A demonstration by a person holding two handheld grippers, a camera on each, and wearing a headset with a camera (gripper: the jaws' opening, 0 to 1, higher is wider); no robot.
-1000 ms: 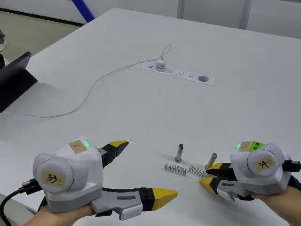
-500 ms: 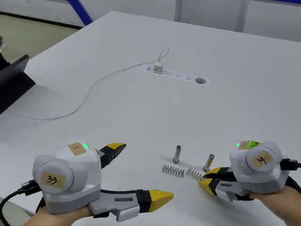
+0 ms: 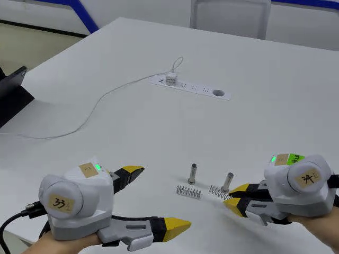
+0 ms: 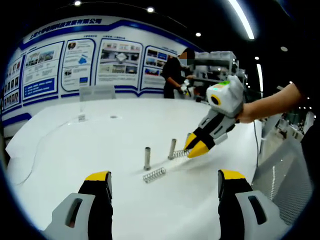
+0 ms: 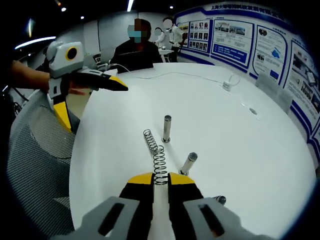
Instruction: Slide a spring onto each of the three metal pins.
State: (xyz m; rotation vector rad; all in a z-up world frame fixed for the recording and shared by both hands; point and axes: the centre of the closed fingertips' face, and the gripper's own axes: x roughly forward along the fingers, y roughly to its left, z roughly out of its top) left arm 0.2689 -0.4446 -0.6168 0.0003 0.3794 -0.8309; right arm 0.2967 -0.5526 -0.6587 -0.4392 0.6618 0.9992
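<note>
Two metal pins stand on the white table, one (image 3: 193,173) left of the other (image 3: 228,181). A loose spring (image 3: 188,191) lies in front of the left pin. My right gripper (image 3: 234,196) is shut on the end of a second spring (image 3: 217,191), which reaches toward the base of the right pin. In the right gripper view the held spring (image 5: 159,167) runs forward from the gripper (image 5: 159,179), between the two pins (image 5: 166,128) (image 5: 188,163). A third pin (image 5: 218,200) peeks out beside the right jaw. My left gripper (image 3: 153,200) hangs open at the near left, holding nothing.
A white power strip (image 3: 190,87) with a plugged charger and a long cable (image 3: 90,114) lies farther back on the table. A dark tablet (image 3: 10,98) stands at the far left edge. People sit beyond the table in the right gripper view.
The head camera has shifted, so the whole scene sits a little differently. The right gripper stays shut on the spring beside the right pin; the left gripper stays open.
</note>
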